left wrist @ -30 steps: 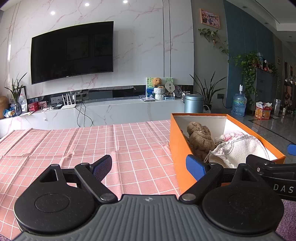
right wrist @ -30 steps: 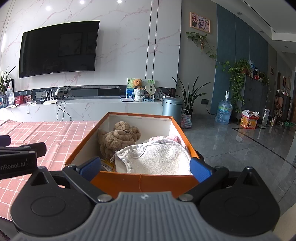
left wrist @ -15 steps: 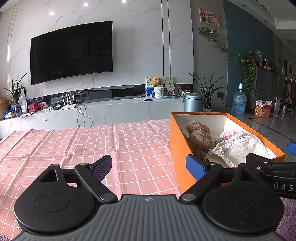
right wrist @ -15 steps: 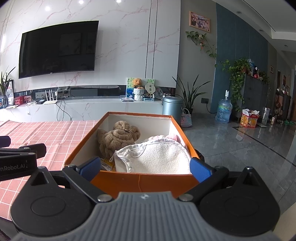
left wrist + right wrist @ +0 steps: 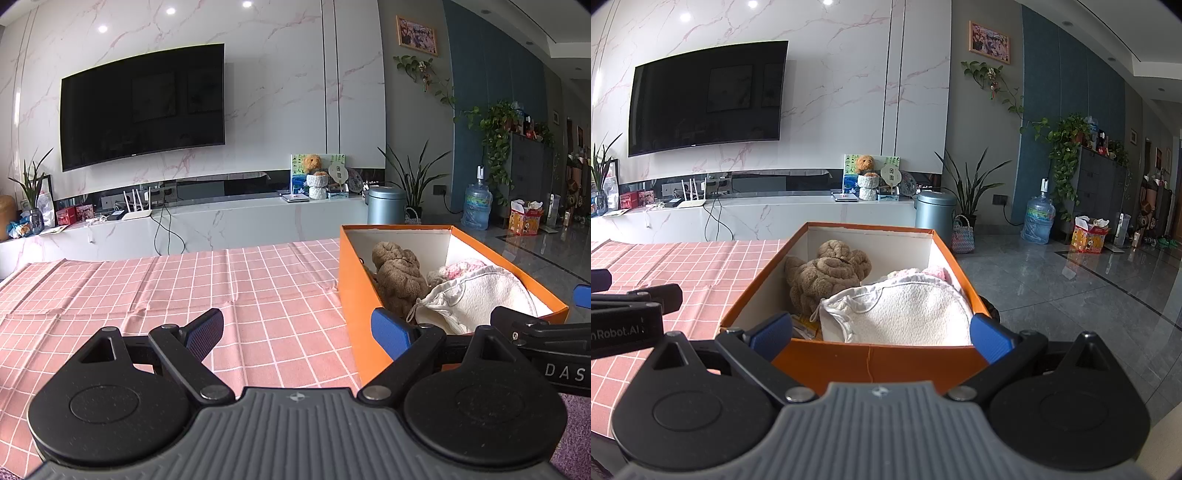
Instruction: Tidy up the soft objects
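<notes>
The left tongs (image 5: 297, 334) stand spread wide and empty above the pink checked cloth (image 5: 184, 291) covering the surface, their right fingertip just beside the near left wall of the orange box (image 5: 356, 295). The right tongs (image 5: 881, 332) are likewise wide apart with nothing between them, straddling the box's near end wall (image 5: 871, 360). Inside the box lie a brown plush toy (image 5: 827, 273) toward the back, a white fleecy cloth item (image 5: 905, 314) at the front, and a pink knitted piece (image 5: 932, 273) behind it.
</notes>
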The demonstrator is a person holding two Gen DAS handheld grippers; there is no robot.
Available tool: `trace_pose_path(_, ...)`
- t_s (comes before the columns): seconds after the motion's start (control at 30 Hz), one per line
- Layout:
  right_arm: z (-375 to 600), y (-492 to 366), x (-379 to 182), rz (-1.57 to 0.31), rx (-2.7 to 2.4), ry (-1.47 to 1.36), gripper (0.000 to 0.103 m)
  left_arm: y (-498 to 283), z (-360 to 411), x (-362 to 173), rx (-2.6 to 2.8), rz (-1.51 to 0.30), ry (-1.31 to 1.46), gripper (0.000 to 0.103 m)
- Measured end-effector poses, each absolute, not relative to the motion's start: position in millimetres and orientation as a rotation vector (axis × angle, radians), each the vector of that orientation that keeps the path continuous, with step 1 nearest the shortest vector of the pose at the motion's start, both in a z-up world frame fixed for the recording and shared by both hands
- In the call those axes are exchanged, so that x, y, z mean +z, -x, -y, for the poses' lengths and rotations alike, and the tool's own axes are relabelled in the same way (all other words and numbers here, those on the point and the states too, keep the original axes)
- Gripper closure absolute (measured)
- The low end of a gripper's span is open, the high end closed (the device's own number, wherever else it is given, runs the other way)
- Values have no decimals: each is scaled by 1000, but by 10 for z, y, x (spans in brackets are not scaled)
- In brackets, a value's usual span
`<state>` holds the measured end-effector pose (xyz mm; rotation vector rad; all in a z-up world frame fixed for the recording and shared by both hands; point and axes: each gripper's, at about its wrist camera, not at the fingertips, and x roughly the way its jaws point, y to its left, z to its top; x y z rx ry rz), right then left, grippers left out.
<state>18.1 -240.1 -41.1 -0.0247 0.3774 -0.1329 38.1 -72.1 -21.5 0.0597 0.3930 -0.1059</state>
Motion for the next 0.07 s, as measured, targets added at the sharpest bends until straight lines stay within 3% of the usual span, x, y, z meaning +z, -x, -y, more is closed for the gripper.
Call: trace_pose_path(0.07,2397,-179,-407,-377,-132,25,3,-380,719,-211,-108,-391,-59,0)
